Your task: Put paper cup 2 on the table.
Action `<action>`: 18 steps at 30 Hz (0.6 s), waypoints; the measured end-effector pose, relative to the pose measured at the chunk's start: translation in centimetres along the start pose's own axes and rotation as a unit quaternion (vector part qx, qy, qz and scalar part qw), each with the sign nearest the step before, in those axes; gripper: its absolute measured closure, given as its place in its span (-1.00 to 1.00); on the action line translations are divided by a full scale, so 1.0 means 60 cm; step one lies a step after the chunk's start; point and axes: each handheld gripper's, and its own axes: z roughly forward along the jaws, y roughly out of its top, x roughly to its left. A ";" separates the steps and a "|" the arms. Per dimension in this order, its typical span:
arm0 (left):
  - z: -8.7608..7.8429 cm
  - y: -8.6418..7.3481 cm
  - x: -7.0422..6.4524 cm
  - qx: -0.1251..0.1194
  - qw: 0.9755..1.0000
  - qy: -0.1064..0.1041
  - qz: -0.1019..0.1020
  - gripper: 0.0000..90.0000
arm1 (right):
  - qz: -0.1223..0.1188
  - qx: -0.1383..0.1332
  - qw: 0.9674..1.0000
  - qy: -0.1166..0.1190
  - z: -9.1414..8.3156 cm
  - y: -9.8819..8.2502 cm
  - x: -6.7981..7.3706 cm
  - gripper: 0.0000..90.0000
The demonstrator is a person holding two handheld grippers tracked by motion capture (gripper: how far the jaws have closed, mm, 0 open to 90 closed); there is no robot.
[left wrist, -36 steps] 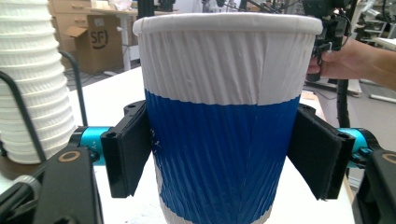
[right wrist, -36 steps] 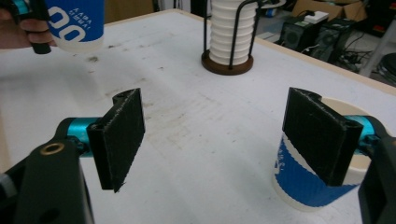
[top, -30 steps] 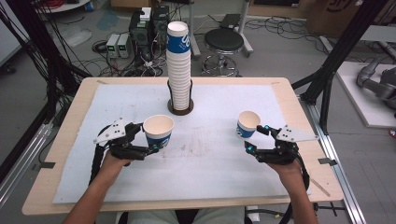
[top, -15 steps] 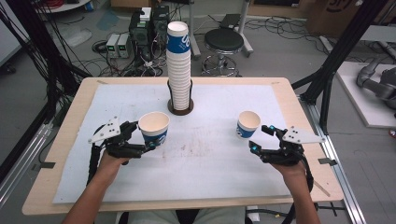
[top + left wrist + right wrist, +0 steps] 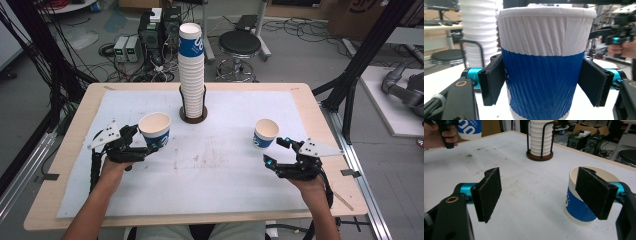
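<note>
A blue-and-white ribbed paper cup is gripped by my left gripper over the left half of the white mat. In the left gripper view both black pads press on the blue band of this cup. A second, smaller paper cup stands upright on the mat at the right. My right gripper is just in front of it, open with nothing between its pads. In the right gripper view that cup sits behind the right-hand pad, outside the gap.
A tall stack of paper cups stands in a black wire holder on a round brown base at the back middle of the table. The wooden table edge frames the white mat. Cables, a stool and boxes lie on the floor beyond.
My left gripper has carried its cup to the left and slightly away from me. The right gripper and the standing cup have stayed about where they were.
</note>
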 end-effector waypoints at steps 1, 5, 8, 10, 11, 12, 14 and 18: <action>-0.001 -0.003 0.004 0.001 1.000 0.004 -0.005 -0.41 | 0.000 0.000 1.000 0.000 0.000 0.000 0.000 -0.52; -0.005 -0.014 0.017 0.005 1.000 0.020 -0.011 -0.42 | 0.003 0.000 1.000 0.001 0.001 0.001 0.001 -0.52; -0.006 -0.024 0.027 0.016 0.999 0.031 -0.018 -0.42 | 0.003 0.001 1.000 0.003 0.002 0.002 0.002 -0.52; -0.006 -0.031 0.032 0.026 0.999 0.039 -0.022 -0.42 | 0.003 0.000 1.000 0.004 0.003 0.002 0.002 -0.52; -0.005 -0.034 0.034 0.030 0.998 0.042 -0.026 -0.42 | 0.002 -0.001 1.000 0.004 0.004 0.002 0.002 -0.52; -0.005 -0.037 0.037 0.037 0.998 0.045 -0.027 -0.42 | 0.003 0.001 1.000 0.005 0.004 0.002 0.003 -0.52; -0.002 -0.042 0.041 0.045 0.997 0.048 -0.031 -0.42 | 0.004 0.002 1.000 0.006 0.004 0.002 0.003 -0.52; 0.006 -0.051 0.044 0.064 0.996 0.052 -0.033 -0.43 | 0.002 0.003 1.000 0.007 0.004 0.002 0.003 -0.52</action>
